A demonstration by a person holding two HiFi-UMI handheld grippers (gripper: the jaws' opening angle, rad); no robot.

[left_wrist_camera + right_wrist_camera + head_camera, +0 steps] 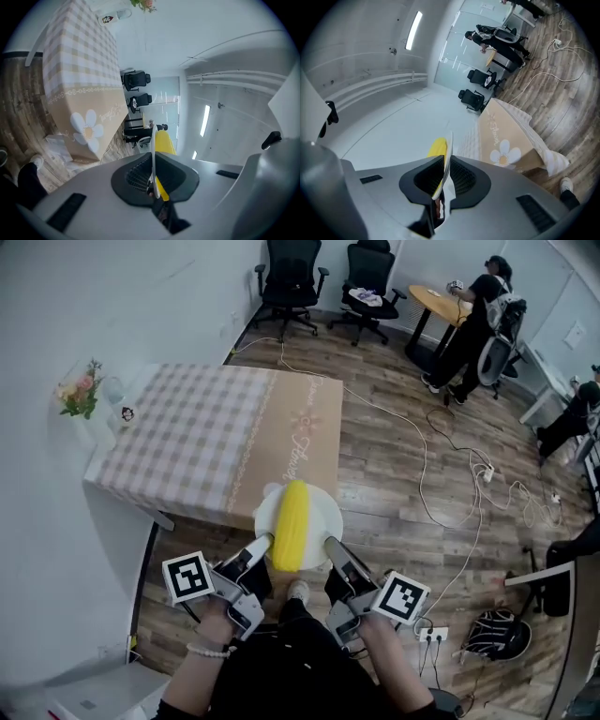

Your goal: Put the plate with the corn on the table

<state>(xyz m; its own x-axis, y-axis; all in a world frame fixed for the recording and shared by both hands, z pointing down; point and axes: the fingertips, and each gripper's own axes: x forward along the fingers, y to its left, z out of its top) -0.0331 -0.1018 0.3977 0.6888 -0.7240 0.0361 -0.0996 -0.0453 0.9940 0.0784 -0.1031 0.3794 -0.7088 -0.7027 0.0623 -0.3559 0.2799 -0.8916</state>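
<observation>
The plate (325,514) with corn (292,521) is clamped in the fingers of the left gripper (262,543) and right gripper (331,546), not yet on the desk (187,437).

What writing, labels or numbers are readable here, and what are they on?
Tablecloth: one cursive word on its beige border, too blurred to read.
Left tool and right tool: their cubes bear black-and-white square patterns, no letters.
Plate and corn: no print.
Wall papers at far right: too small to read.
</observation>
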